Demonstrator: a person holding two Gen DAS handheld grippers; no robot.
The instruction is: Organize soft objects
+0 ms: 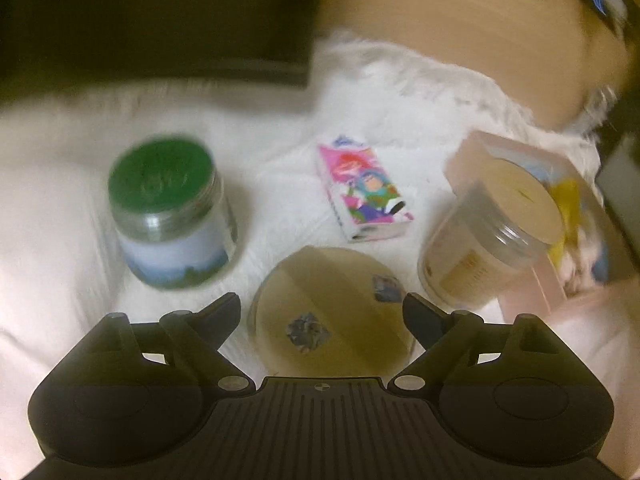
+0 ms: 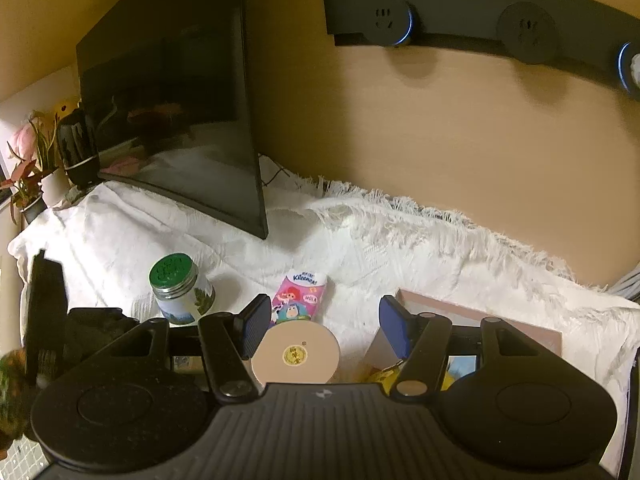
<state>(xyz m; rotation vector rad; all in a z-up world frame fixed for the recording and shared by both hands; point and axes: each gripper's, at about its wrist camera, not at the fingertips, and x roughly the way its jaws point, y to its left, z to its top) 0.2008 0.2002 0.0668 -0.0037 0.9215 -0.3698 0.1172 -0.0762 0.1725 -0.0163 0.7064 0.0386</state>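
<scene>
In the left wrist view my left gripper (image 1: 322, 312) is open wide over a white fringed cloth (image 1: 280, 128), with a flat round beige lid (image 1: 328, 280) lying between its fingertips, not pressed. A cartoon-printed tissue pack (image 1: 364, 192) lies beyond it. A green-lidded jar (image 1: 172, 216) stands to the left. My right gripper (image 2: 325, 326) is open, and its blue pads (image 2: 256, 324) hover above a round beige lid with a yellow sticker (image 2: 296, 354). There is a gap between this lid and the right pad. The tissue pack (image 2: 298, 292) lies just past the lid.
A clear jar with a beige lid (image 1: 492, 240) leans on a pink picture box (image 1: 568, 224) at the right. A dark monitor (image 2: 180, 120) stands at the back left, with a black speaker (image 2: 78, 152) and potted plants (image 2: 28, 168) beside it. A socket strip (image 2: 480, 24) is on the wall.
</scene>
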